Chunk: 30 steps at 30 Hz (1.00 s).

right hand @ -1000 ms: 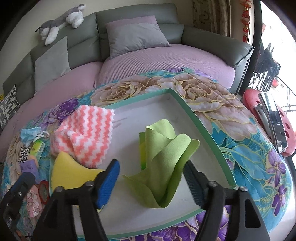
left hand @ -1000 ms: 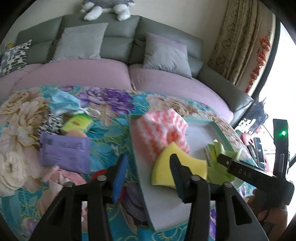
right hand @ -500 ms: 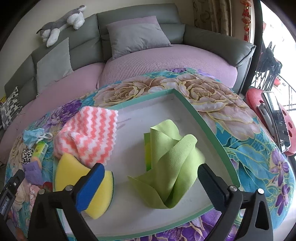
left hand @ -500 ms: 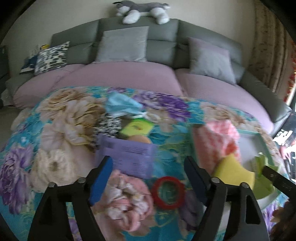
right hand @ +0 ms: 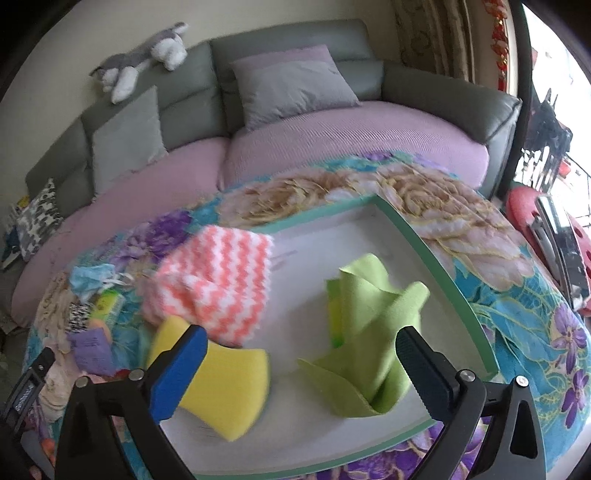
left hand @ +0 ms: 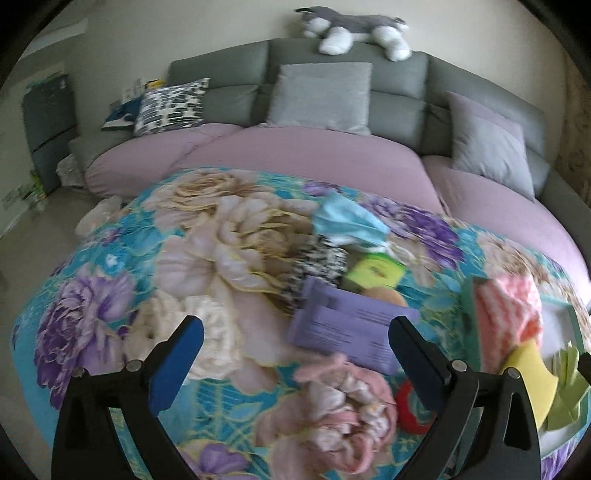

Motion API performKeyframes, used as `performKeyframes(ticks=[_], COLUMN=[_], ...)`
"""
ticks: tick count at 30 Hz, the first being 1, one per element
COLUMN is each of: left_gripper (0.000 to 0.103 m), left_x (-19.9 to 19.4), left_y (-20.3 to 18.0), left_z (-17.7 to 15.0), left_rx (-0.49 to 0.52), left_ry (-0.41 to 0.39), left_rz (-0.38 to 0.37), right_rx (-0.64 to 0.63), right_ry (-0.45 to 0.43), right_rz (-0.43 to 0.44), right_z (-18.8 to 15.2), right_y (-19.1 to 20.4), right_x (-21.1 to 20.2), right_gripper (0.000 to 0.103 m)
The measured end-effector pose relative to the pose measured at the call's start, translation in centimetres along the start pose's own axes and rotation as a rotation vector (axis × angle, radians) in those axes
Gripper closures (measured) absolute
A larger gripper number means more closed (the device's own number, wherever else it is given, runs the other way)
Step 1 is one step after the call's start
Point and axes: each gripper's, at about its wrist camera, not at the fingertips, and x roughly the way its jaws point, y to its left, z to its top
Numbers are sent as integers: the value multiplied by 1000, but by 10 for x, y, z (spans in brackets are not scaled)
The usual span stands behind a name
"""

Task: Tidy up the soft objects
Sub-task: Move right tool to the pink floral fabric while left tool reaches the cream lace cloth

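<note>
A white tray with a green rim (right hand: 443, 258) lies on the floral cloth. In it sit a pink-and-white zigzag cloth (right hand: 218, 284), a yellow sponge (right hand: 225, 384) and a crumpled green cloth (right hand: 373, 332). My right gripper (right hand: 299, 363) hangs open above the tray, nothing between its jaws. My left gripper (left hand: 295, 360) points at the loose pile left of the tray; its jaws are opening and hold nothing. Ahead of it lie a purple packet (left hand: 347, 328), a blue face mask (left hand: 347, 221), a black-and-white fabric piece (left hand: 317, 266), a yellow-green item (left hand: 373, 273) and a red ring (left hand: 413, 413).
Behind the round floral-covered table (left hand: 147, 277) curves a grey sofa with lilac seats (left hand: 314, 155), cushions (left hand: 321, 96) and a plush toy (left hand: 354, 29) on its back. A red stool (right hand: 528, 210) stands at the right in the right wrist view.
My left gripper let go of the yellow sponge in the tray, opened wide and swung left to face the loose pile. My right gripper opened off the green cloth and stayed over the tray.
</note>
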Motion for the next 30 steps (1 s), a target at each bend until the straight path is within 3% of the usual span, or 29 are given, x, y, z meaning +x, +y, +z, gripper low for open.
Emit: performKeyframes(ticks=[9,17,26,30], left_gripper=[3,2,2,2], left_x=[-8,-19,-18,-11], left_y=[53,108,154,161], left_z=[11,20,19,15], left_rx=[-93,-142,-204,-220], left_ry=[-40,-68,-22,17], left_rz=[73,144,184,165], right_rx=[-74,-204,-361,-439], right_ry=[-104,-50,51,101], right_rz=[160,267,390,407], right_z=[0,-24,-65,-86], right_y=[51,112,182,207], right_x=[-30,-26,-13,-3], right_gripper=[0,0,1,10])
